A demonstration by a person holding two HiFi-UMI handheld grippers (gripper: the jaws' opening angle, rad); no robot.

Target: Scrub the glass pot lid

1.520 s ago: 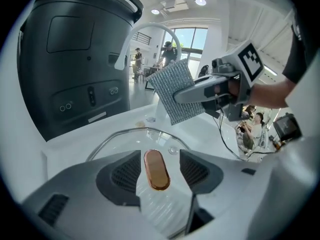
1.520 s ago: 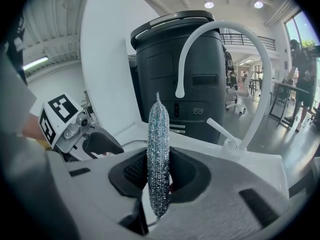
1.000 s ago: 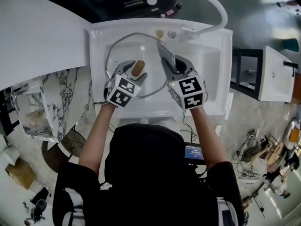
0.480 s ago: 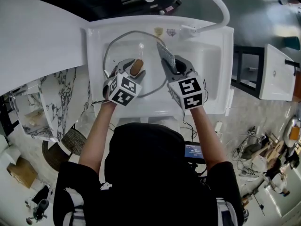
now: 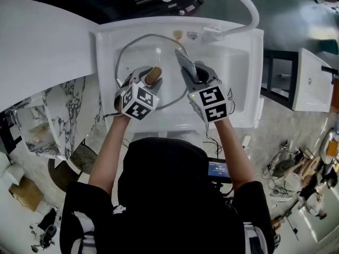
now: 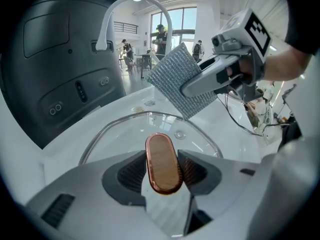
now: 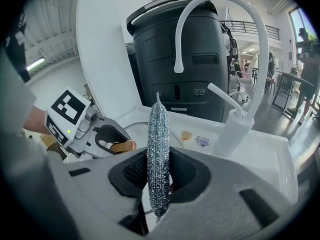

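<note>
Right now we have the round glass pot lid lying in the white sink, filling the left half of the basin, with its metal rim close to the sink's left edge and its far edge. At the lid's centre stands its oval wooden handle with a copper rim.

Our left gripper reaches in from the sink's near edge. Its fingers are closing around that handle. In the left gripper view the ribbed pads sit against the two long sides of the handle, which stands upright between them and pokes out past their tips.

Our right gripper is beside it, over the middle of the basin, and the two grippers are near each other but apart. Its fingers are clamped on a silver metallic mesh scrubbing pad. From the right gripper view the pad shows edge-on and upright, squeezed thin between the pads and rising beyond the fingertips. From the head view it points toward the sink's far edge and overlaps the lid's right rim. The left gripper view shows it raised off the glass.

At the sink's far right corner stands a white curved tap, its arch bending over the far edge. A dark grey rounded machine stands behind the sink.
</note>
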